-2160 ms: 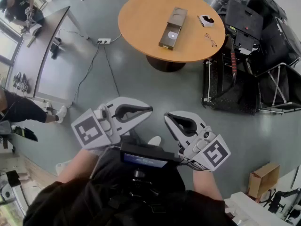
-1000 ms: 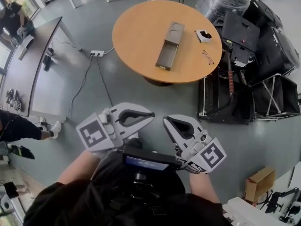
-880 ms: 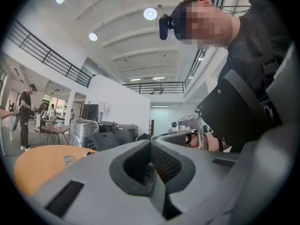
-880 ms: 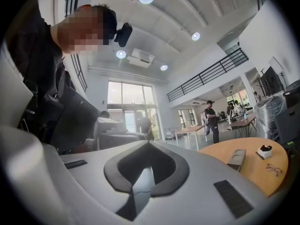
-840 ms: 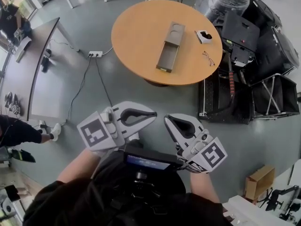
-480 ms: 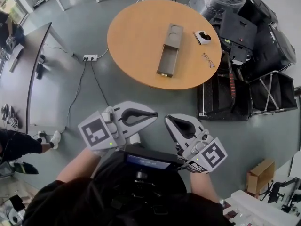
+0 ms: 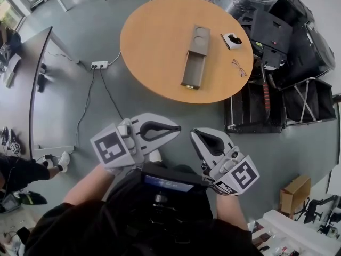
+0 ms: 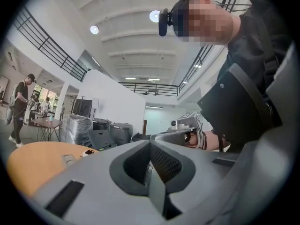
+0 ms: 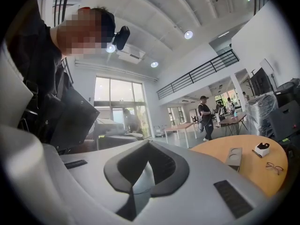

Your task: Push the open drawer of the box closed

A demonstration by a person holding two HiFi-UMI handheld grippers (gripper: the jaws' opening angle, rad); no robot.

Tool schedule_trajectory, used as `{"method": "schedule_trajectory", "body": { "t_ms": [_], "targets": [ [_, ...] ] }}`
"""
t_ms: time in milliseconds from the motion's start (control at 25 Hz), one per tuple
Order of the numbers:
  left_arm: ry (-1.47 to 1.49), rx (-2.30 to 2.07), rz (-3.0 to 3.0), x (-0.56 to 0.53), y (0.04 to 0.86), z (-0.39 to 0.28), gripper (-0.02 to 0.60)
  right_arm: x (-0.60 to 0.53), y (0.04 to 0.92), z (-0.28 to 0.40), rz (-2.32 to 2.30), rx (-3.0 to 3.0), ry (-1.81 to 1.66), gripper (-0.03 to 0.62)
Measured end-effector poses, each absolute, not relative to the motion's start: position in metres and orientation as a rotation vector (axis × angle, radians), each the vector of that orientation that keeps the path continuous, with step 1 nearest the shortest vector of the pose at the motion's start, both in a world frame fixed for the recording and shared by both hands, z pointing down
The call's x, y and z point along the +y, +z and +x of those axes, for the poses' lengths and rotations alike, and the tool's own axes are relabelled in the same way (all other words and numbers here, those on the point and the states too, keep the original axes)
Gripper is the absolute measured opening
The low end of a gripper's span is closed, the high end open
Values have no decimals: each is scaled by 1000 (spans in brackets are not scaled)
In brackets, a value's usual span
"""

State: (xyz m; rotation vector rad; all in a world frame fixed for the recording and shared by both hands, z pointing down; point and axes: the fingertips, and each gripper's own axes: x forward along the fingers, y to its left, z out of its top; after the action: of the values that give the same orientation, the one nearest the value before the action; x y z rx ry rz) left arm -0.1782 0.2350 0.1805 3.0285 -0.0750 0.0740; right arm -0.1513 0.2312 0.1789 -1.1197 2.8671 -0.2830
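Head view: left tongs (image 7: 177, 128) and right tongs (image 7: 193, 135) sit low by the body, well apart from the table (image 7: 154, 41), where the box (image 7: 200, 36) lies with its drawer (image 7: 193, 71) pulled out toward the person, so this looks like the approach step. Left gripper view: left tongs (image 8: 151, 142) closed on nothing, table edge (image 8: 28, 170) far left. Right gripper view: right tongs (image 9: 149, 143) closed and empty, box (image 9: 233, 157) far right; next move likely needs stepping up, putting closed tips on the drawer front and pushing straight along the box.
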Motion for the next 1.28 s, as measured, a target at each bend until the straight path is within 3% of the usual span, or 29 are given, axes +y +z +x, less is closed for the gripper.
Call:
{"method": "schedule_trajectory", "body": {
  "t_ms": [560, 1280],
  "targets": [
    [59, -130, 3015, 224, 182, -166, 26, 217, 183, -136, -1077, 2878, -279, 6],
    [107, -304, 2986, 91, 194, -58, 26, 83, 197, -36, -869, 2940, -278, 6]
  ]
}}
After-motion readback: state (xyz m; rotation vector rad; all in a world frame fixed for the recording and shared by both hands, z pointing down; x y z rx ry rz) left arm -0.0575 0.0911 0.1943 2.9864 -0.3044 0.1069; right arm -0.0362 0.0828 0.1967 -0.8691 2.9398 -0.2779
